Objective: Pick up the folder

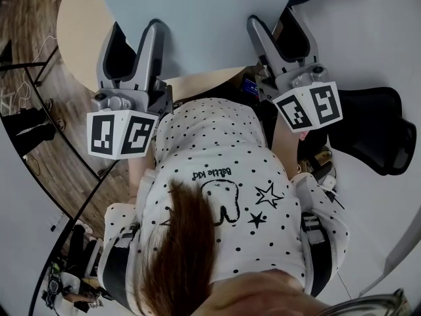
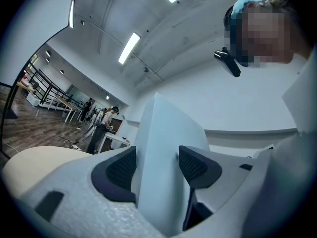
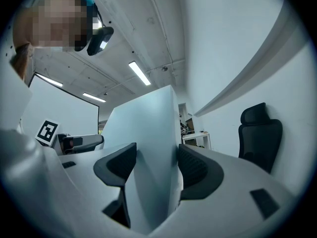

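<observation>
Folder clamped in left gripper, right gripper

The head view looks steeply down over the person's white dotted shirt, with the left gripper and right gripper close in the frame's upper half. Each gripper view sits low behind its own jaws and faces up toward the grey concrete ceiling, very near the pale blue flat folder filling its centre. All three views share that folder; the head view and right gripper view also share the black mesh office chair, at right in both.
</observation>
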Demonstrator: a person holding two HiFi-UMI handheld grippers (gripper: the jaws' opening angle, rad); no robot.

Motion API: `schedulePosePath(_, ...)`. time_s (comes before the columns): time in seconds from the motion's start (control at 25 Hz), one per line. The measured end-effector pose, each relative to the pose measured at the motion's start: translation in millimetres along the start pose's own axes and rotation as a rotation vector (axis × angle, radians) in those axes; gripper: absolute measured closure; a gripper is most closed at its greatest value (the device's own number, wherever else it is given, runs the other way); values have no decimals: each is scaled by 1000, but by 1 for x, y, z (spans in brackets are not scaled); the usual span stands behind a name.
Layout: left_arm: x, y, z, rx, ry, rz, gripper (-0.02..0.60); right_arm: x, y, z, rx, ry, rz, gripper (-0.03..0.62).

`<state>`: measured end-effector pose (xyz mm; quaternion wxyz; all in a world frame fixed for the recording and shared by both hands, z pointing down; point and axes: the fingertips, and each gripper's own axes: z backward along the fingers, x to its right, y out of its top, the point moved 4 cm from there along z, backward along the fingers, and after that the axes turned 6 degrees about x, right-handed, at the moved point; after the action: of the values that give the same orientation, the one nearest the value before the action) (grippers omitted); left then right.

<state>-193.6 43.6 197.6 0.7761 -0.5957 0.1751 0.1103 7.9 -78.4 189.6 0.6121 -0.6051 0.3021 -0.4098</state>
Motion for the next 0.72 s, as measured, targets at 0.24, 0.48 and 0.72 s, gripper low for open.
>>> schedulePosePath(0.24, 0, -1, 1, 0, -1, 8, 316, -1, 1, 1, -5, -2, 5, 338)
schedulePosePath(0.48, -2, -1, 4, 4, 2, 10, 316, -3, 0, 0, -11, 2, 11, 338)
schedulePosePath(0.72, -1, 0, 3, 7, 4, 14, 316, -2, 1, -1, -12, 4, 13, 339)
